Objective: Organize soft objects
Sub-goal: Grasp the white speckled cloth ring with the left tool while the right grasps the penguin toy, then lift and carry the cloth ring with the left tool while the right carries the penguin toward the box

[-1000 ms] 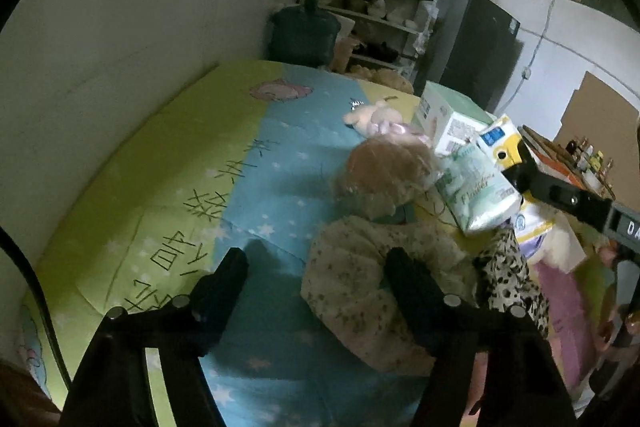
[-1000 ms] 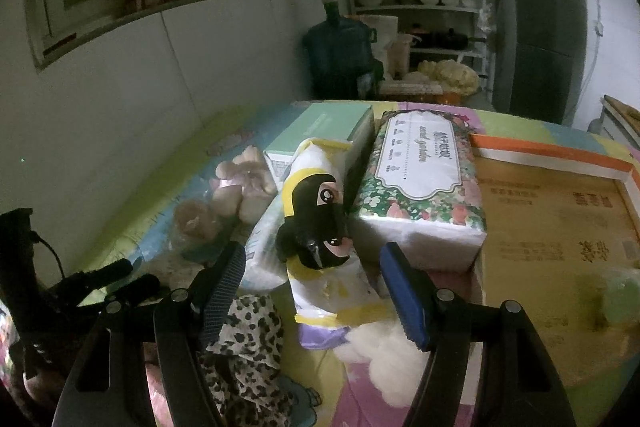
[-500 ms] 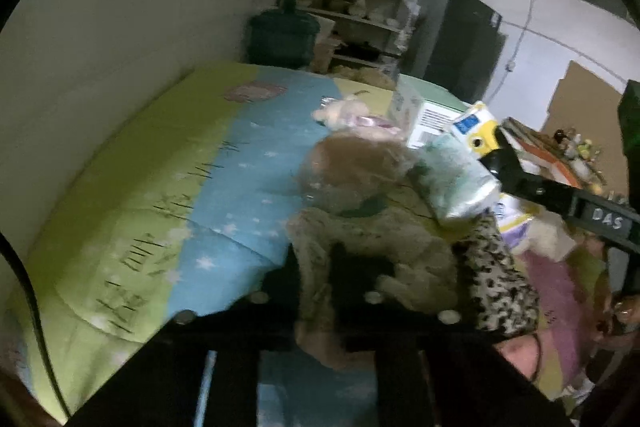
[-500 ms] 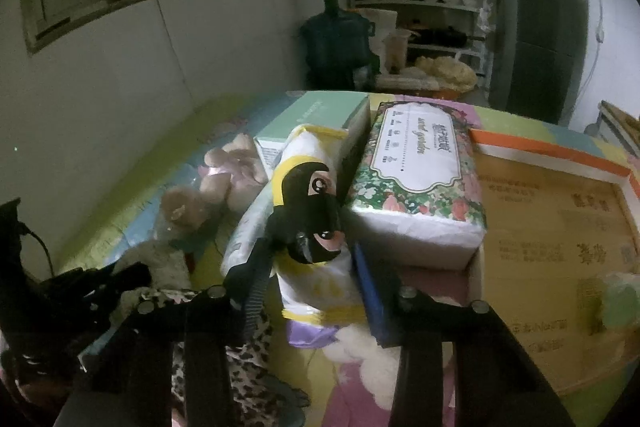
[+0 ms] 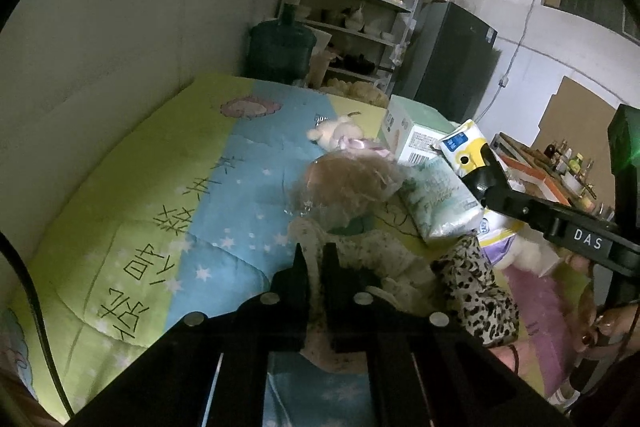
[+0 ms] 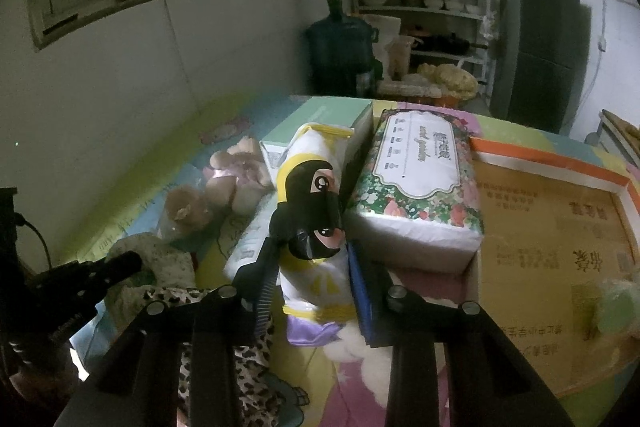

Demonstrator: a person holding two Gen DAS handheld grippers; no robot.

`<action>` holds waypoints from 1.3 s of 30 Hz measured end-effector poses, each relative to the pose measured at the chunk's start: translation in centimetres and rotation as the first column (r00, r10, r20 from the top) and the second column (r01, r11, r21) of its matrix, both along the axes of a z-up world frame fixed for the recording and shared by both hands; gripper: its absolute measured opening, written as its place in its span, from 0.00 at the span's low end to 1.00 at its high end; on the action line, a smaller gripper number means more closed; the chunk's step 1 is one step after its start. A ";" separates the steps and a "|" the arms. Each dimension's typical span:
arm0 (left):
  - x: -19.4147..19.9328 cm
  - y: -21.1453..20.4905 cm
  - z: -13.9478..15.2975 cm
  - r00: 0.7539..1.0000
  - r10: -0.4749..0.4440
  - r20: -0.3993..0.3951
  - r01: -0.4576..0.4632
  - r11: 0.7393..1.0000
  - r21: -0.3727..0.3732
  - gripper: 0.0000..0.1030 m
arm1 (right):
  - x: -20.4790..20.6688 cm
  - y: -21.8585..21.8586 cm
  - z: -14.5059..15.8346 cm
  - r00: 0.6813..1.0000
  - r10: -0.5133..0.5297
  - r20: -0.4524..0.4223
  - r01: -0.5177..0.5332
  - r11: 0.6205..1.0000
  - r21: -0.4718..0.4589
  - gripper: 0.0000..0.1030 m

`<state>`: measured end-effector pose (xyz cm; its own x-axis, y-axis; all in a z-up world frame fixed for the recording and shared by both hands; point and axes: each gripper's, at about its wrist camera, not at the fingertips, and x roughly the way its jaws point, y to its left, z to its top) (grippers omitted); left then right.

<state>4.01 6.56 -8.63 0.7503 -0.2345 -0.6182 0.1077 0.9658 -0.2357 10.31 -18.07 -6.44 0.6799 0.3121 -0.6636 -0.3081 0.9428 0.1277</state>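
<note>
Gripping now: left gripper (image 5: 316,259) has its fingers pinched almost together on a fold of the floral cloth (image 5: 372,251), which lies bunched on the bed (image 5: 168,195) right at the fingertips.
Closing now: right gripper (image 6: 310,259) has its fingers drawing in on the yellow-and-white tissue pack (image 6: 316,227); the pack sits between them and looks squeezed at the sides.
Long axis: the pack runs straight away from the right fingers, toward the shelves, so they take it across its narrow width, near its lower end.
Neighbours: flowered tissue pack (image 6: 416,195) lies touching it on the right, and the mint box (image 6: 320,123) sits behind it.
Nearer hand: right for the pack, left for the cloth; leopard-print cloth (image 5: 476,291) lies between the two.
Judgement: the lift should go upward, clear of the flowered pack.
</note>
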 end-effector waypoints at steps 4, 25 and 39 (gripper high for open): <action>-0.2 0.0 0.6 1.000 -0.001 0.016 0.001 1.000 -0.003 0.06 | -0.2 0.0 0.3 1.000 -0.001 0.009 0.001 1.000 0.007 0.34; -1.1 -0.7 5.9 0.987 -0.024 0.161 0.020 1.000 0.022 0.05 | -2.2 -1.2 3.0 0.996 -0.001 0.088 -0.003 0.999 0.044 0.34; -0.9 -3.7 9.8 0.960 -0.089 0.264 0.080 0.996 0.046 0.05 | -3.6 -3.0 5.0 0.989 -0.031 0.144 0.021 0.998 0.066 0.34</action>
<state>3.09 2.87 1.20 0.8668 -0.2861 -0.4083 0.2435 0.9576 -0.1542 6.72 -21.09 -1.43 0.7756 0.3315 -0.5372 -0.3031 0.9421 0.1437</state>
